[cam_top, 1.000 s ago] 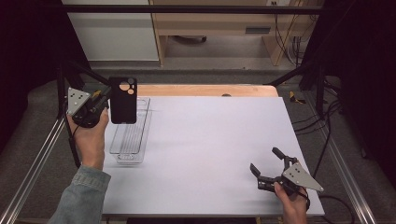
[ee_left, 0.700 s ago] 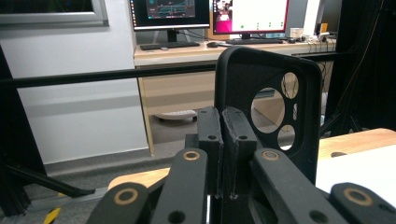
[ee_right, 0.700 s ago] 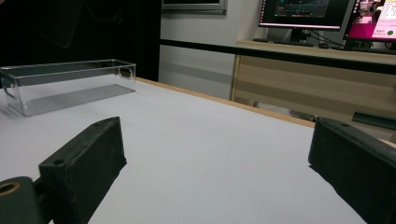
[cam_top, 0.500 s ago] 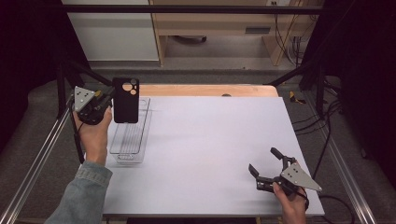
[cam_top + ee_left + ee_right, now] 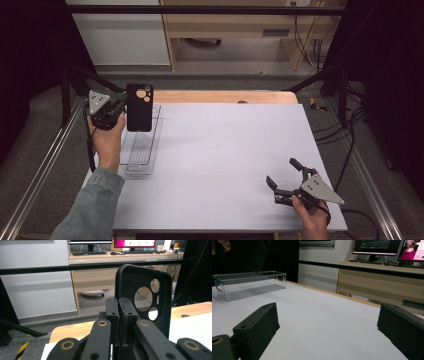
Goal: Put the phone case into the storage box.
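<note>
My left gripper (image 5: 124, 104) is shut on the edge of a black phone case (image 5: 139, 107), which it holds upright above the far end of a clear plastic tray (image 5: 141, 150) at the table's left side. In the left gripper view the jaws pinch the case (image 5: 145, 297) by its rim, the pads of the gripper (image 5: 119, 305) pressed together on it, and the camera cut-outs face me. My right gripper (image 5: 282, 171) rests low over the table's near right corner, open with nothing between its fingers. The tray (image 5: 249, 283) looks empty in the right gripper view, beyond the right gripper (image 5: 329, 325).
The white table top (image 5: 230, 145) has a wooden strip (image 5: 220, 96) along its far edge. Metal rails (image 5: 45, 165) run down both sides. Cables (image 5: 350, 125) lie on the floor to the right. A cabinet and desk stand beyond the table.
My left hand has carried the phone case to the right and slightly down, over the tray's far end. The right gripper has stayed where it was.
</note>
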